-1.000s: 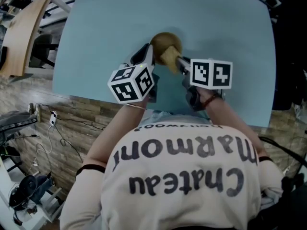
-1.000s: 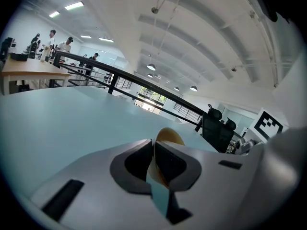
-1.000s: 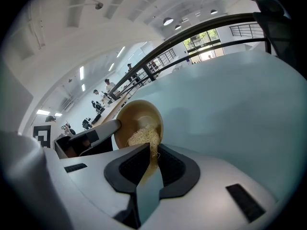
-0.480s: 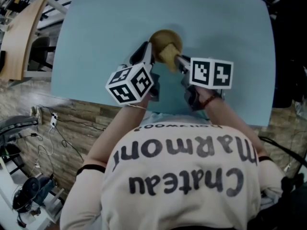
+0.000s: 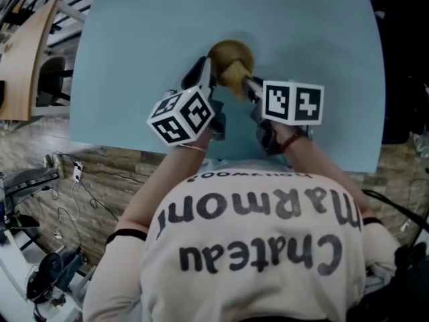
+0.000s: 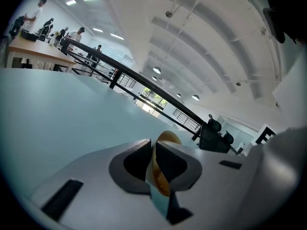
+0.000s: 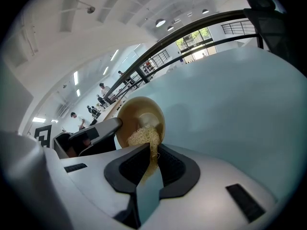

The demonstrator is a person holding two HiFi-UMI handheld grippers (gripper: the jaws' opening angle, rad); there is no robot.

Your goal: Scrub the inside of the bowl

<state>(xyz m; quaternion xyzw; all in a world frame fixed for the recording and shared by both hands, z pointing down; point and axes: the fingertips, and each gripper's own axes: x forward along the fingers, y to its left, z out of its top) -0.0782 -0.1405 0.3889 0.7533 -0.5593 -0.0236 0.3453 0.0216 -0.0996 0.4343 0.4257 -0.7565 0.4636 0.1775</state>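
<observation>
left hand-held gripper: pinching the bowl's rim, which runs edge-on between the two jaws; jaws have just been easing apart a little, pads look to be on the rim
right hand-held gripper: pressed onto a straw-coloured scrub pad, fibres squeezed between the jaws
bowl: tan, round, just ahead of both hand-held grippers, held at its near-left edge by the left one; opening faces the right hand-held gripper; can't tell if its base touches the counter
scrub pad position: sticks out past the right jaw tips into the bowl, touching the inner wall on the near, low side
counter: pale blue, bare all round the bowl, spreads out ahead of and to both sides of the hand-held grippers
marker cubes: one behind the left jaws, one behind the right jaws, side by side, near but apart
hand-held grippers relative to each other: tips converge at the bowl, left on the rim, right inside
person: pale printed shirt fills the bottom of the head view, behind both hand-held grippers
floor: wood-look planks with cables, behind and left of the left hand-held gripper
background: black railing and distant people beyond the counter in both gripper views
</observation>
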